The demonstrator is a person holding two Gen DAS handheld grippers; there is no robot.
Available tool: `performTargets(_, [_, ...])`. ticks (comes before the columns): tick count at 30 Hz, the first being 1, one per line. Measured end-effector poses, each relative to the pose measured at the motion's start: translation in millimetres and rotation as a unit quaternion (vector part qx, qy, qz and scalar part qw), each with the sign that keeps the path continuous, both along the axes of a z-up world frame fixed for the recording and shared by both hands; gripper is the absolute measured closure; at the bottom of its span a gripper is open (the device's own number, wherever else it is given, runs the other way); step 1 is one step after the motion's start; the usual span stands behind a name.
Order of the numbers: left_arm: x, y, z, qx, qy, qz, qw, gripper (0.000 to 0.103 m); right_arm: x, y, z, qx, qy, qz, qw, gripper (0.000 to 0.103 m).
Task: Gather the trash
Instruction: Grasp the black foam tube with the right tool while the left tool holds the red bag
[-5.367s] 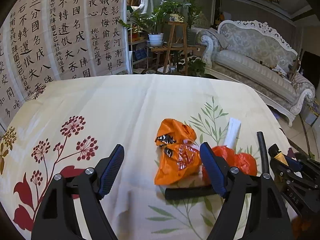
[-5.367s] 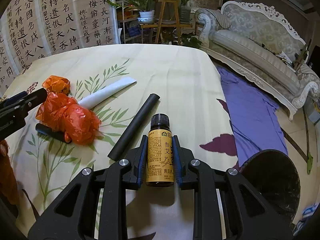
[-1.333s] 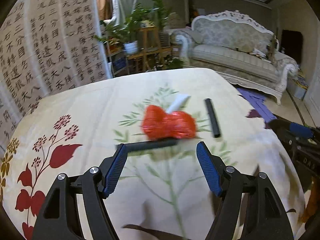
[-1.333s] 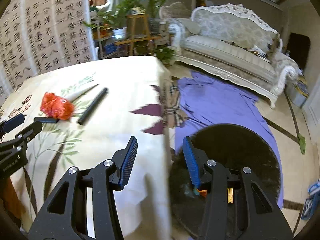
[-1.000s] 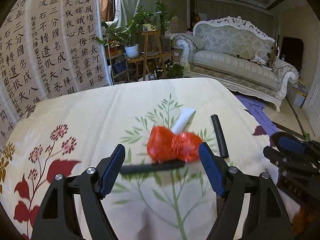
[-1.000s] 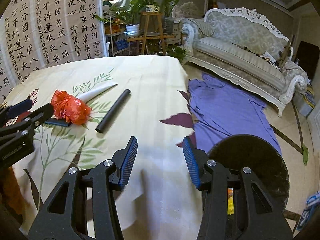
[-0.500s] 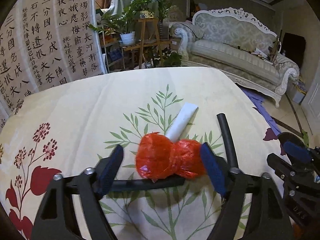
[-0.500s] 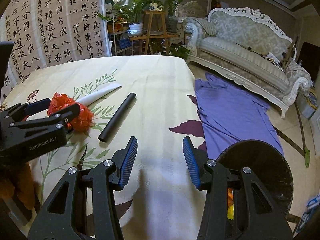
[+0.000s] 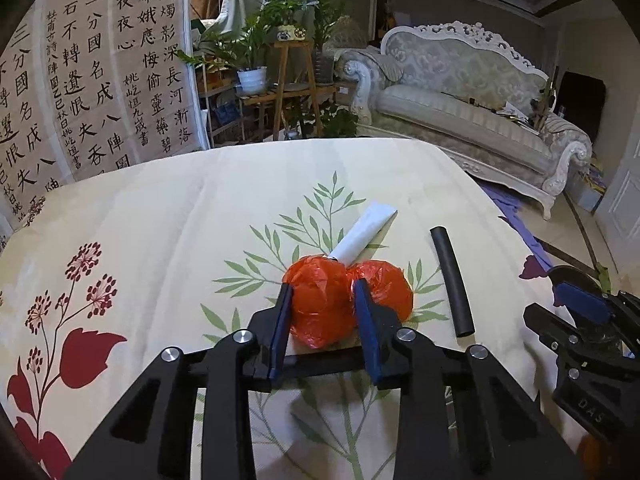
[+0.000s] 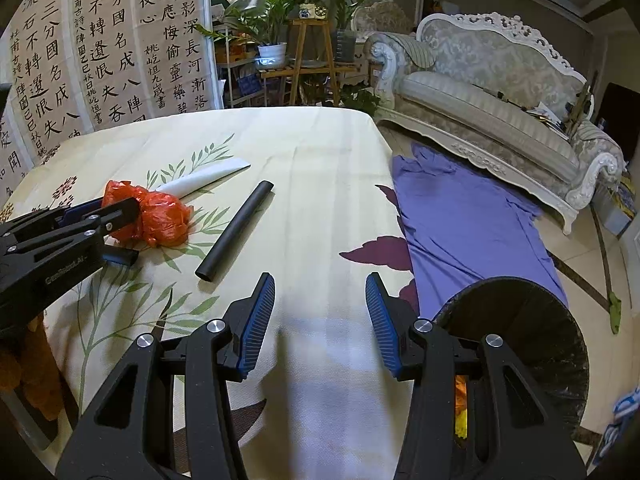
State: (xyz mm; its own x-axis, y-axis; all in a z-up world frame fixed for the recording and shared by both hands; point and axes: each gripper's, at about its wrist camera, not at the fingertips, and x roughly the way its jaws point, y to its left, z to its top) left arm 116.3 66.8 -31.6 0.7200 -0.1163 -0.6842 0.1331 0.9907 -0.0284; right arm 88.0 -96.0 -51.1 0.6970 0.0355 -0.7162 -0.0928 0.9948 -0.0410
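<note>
A crumpled red plastic bag [image 9: 320,312] [image 10: 160,216] lies on the flowered tablecloth [image 9: 160,220]. My left gripper [image 9: 323,286] [image 10: 116,208] is around the bag's left lump; its jaws are closing and the blue pads press into the plastic. A white flattened tube [image 9: 366,232] [image 10: 204,178] sticks out behind the bag. One black tube [image 9: 452,280] [image 10: 236,230] lies to the right of the bag, and another black tube [image 9: 320,360] lies crosswise under the left gripper. My right gripper [image 10: 319,280] [image 9: 576,300] stands open over bare cloth with nothing between its fingers.
A round black bin [image 10: 520,320] stands on the floor off the table's right edge, with something orange inside. A purple cloth [image 10: 472,216] lies on the floor beyond it. A sofa [image 10: 500,92], plant stands and a calligraphy screen [image 10: 100,60] ring the table.
My left gripper has come forward over the red bag and its jaws have narrowed from wide apart onto the bag. The right gripper has stayed where it was, still open.
</note>
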Motion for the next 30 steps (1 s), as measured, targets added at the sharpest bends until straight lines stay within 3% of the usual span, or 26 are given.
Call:
performTargets(17, [-16, 35, 20, -0.012, -0.041, 0.039, 0.9983, 0.075, 1, 10, 3, 0.003, -0.006, 0.009, 1.000, 0.057])
performTargets(30, [-29, 82, 21, -0.007, -0.047, 0.094, 0.9945, 0.075, 42, 45, -9, 0.018, 0.027, 0.032, 0.999, 0.057])
